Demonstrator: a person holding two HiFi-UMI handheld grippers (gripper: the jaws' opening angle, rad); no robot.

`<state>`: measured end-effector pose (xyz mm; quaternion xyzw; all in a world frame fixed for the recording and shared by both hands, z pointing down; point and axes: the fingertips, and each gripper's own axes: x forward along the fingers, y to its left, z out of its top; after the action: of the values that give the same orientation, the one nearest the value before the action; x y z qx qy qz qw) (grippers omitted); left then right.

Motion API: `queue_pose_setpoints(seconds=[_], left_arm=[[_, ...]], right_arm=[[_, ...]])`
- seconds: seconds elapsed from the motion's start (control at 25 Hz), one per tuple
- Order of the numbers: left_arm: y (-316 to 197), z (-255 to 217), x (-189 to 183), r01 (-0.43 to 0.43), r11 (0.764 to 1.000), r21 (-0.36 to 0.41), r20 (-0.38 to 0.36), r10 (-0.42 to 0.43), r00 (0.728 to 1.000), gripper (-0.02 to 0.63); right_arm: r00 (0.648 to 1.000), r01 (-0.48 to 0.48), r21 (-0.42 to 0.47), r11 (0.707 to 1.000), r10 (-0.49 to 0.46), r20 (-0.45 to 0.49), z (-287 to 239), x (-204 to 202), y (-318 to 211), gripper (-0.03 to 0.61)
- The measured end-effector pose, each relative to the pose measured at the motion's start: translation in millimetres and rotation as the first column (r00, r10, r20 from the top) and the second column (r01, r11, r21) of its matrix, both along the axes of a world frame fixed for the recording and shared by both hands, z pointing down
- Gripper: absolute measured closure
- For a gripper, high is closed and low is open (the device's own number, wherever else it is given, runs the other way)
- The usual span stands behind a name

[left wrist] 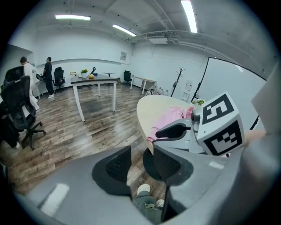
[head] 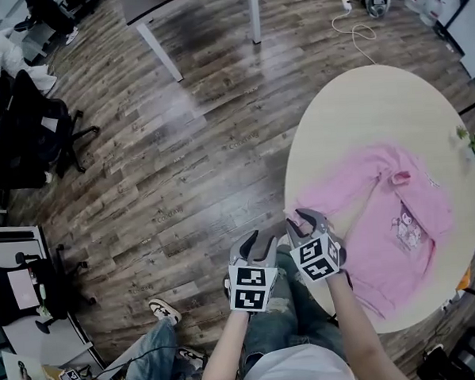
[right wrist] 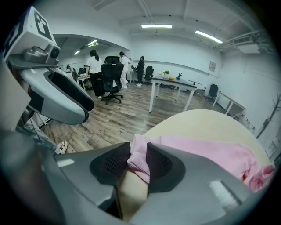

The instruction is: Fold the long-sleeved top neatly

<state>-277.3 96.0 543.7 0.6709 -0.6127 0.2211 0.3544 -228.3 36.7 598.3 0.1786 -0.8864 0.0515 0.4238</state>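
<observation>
The pink long-sleeved top [head: 394, 225] lies spread flat on the right half of the round table [head: 376, 106], in the right of the head view. Its collar [head: 401, 177] points toward the upper right, and there is a printed figure [head: 406, 232] on the chest. One sleeve [head: 333, 192] stretches left to the table's near-left edge, and its cuff [right wrist: 137, 158] ends there at the rim.

The right gripper [head: 302, 219] sits at that rim, just below the frame's centre. In the right gripper view its two pads are pressed on the cuff, with pink fabric bunched between them and the rest of the top trailing away to the right.

The left gripper [head: 258, 241] hangs just left of the right one, off the table and over the wooden floor [head: 181, 172]. Its jaws stand apart and hold nothing; only the floor and a shoe [left wrist: 143, 190] show through the gap. The top lies to its upper right and does not touch it.
</observation>
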Motion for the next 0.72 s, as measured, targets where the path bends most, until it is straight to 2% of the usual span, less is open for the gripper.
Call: queue_pose_setpoints(seconds=[0.12,0.2,0.44,0.6,0.72], left_arm=[[-4,1,1,-0.011,1.0,-0.002,0.0,0.011,1.0,0.344],[-7,0,1,-0.018,1.0,-0.001,0.0,0.018,1.0,0.345],[-23,-5,5,-0.049,0.999,0.017,0.0,0.049,0.999,0.344],[-39,-14,14,-0.091,0.995,0.041,0.002,0.091,0.996,0.344],[-55,-22,26,-0.135,0.989,0.06,0.003,0.135,0.991,0.344]], right_arm=[[1.0,-0.018,-0.014,1.0,0.018,0.003,0,0,-1,0.445],[0.999,-0.046,-0.017,0.999,0.046,-0.001,0,3,-4,0.518],[0.99,-0.119,-0.084,0.989,0.125,0.071,-16,5,-15,0.523],[0.963,-0.199,-0.107,0.974,0.214,0.162,-51,10,-33,0.523],[0.924,-0.276,-0.109,0.955,0.295,0.241,-82,23,-55,0.523]])
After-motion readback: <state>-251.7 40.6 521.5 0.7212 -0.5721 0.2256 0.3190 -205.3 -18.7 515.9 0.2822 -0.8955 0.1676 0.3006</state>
